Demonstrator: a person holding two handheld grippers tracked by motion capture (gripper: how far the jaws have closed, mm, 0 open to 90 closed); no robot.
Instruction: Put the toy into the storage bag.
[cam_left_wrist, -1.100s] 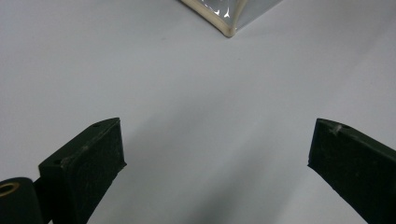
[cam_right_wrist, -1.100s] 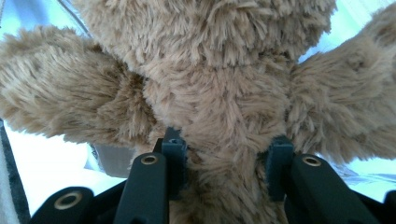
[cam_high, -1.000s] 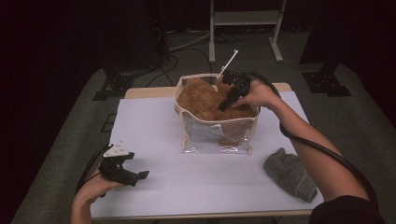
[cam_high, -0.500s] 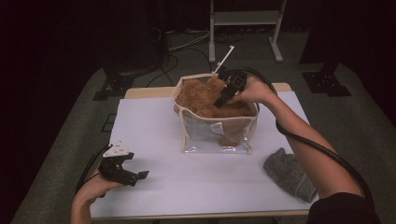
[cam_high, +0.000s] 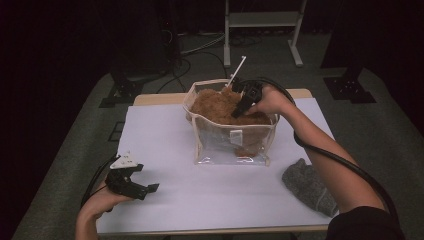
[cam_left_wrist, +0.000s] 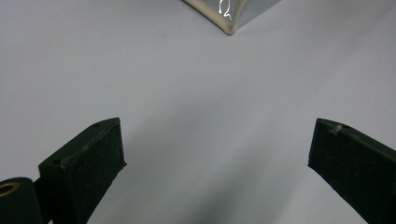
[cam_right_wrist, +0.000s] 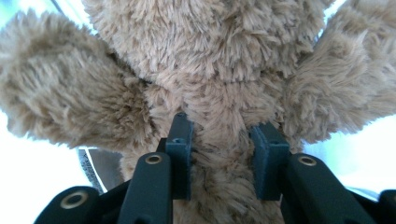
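Jaws: right gripper (cam_right_wrist: 223, 161) clamped on a fold of brown plush toy (cam_right_wrist: 219, 70); left gripper (cam_left_wrist: 217, 154) spread wide, holding nothing, low over the white table (cam_high: 165, 135) near its front left corner. Plush toy: sits in clear bag (cam_high: 230, 142), table centre. Grey cloth (cam_high: 307, 185): beside the bag, front right.

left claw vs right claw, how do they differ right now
The left claw is open, jaws wide apart with nothing between them; the right claw is shut on the plush toy. The left claw sits low over the bare table near its front edge, while the right claw reaches into the clear bag farther back. Both have black jaws and a trailing cable.
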